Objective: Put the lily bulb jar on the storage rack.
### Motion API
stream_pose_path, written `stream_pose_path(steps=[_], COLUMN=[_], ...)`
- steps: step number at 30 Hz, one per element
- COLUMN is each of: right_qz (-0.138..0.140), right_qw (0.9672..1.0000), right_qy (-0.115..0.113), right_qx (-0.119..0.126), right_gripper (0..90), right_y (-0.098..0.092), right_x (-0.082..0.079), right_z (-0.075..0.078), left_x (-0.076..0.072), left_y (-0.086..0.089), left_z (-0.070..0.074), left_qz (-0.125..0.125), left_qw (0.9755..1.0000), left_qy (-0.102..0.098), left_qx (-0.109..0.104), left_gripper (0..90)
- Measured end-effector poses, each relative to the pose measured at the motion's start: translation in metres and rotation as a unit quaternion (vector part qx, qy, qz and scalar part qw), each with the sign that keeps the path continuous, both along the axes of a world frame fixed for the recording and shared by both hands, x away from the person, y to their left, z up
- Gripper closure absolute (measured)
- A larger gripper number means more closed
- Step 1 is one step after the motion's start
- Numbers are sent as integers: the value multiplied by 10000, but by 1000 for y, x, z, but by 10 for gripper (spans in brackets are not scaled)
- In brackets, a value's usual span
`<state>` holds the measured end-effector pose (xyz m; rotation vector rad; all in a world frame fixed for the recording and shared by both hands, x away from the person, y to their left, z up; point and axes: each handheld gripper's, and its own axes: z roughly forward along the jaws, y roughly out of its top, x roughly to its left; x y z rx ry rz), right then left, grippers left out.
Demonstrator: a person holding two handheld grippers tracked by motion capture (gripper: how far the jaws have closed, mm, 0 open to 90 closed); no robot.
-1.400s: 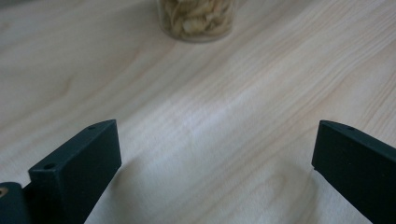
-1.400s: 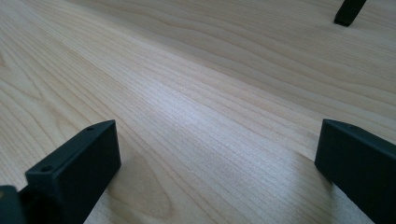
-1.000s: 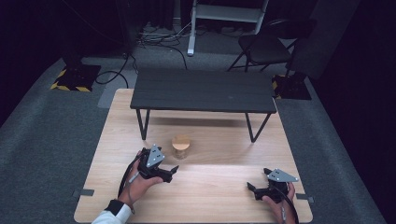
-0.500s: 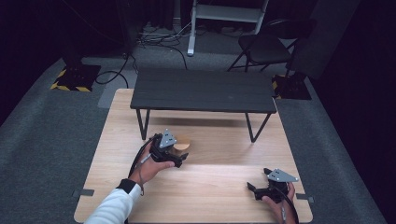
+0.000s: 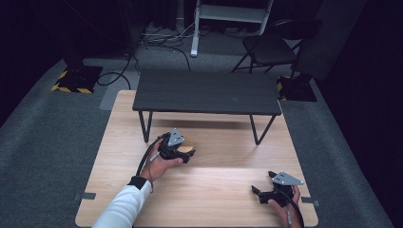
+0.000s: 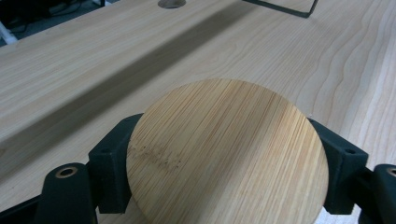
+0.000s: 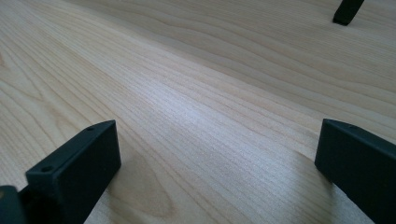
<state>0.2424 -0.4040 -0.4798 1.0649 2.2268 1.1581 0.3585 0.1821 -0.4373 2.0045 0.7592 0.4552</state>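
A dim room; on the pale wooden bench, just before the black low table, a bamboo disc sits between the left gripper jaws, which press its rim. It looks light, stiff, smooth; the edge suits gripping. The right gripper gapes empty near the bench's front right corner.

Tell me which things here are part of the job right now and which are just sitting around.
In the job:
- round wooden disc, sitting between the jaws of the left gripper
- wooden table it lies on

Just around:
- right gripper, open over bare wood
- small dark bench on the table
- chair and cables on the floor behind
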Motion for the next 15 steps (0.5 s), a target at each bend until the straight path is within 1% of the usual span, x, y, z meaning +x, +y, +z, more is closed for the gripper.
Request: stream_pose_path(steps=[7,8,10,11,12,13,14,15], right_qz=[0,0,0,0,-1,-1,-1,0], right_qw=[10000,10000,10000,10000,10000,10000,10000,10000], right_qy=[-1,-3,-2,-2,-2,-2,-2,-2], right_qx=[1,0,1,1,0,0,0,-1], right_gripper=[0,0,0,0,0,0,0,0], right_y=[0,0,0,0,0,0,0,0], right_x=[0,0,0,0,0,0,0,0], right_z=[0,0,0,0,0,0,0,0], left_x=[-2,-4,-5,-7,-9,-10,-11,-11], left_y=[1,2,3,4,4,4,5,5], left_z=[4,7,9,12,16,21,27,33], left_qz=[3,42,20,8,-18,-92,-174,-227], left_qw=[10000,10000,10000,10000,10000,9999,9998,9997], left_qy=[18,-4,-3,-5,-28,-56,-44,-19], left_qx=[86,62,27,-7,8,63,74,44], left_gripper=[237,237,238,238,237,237,237,238])
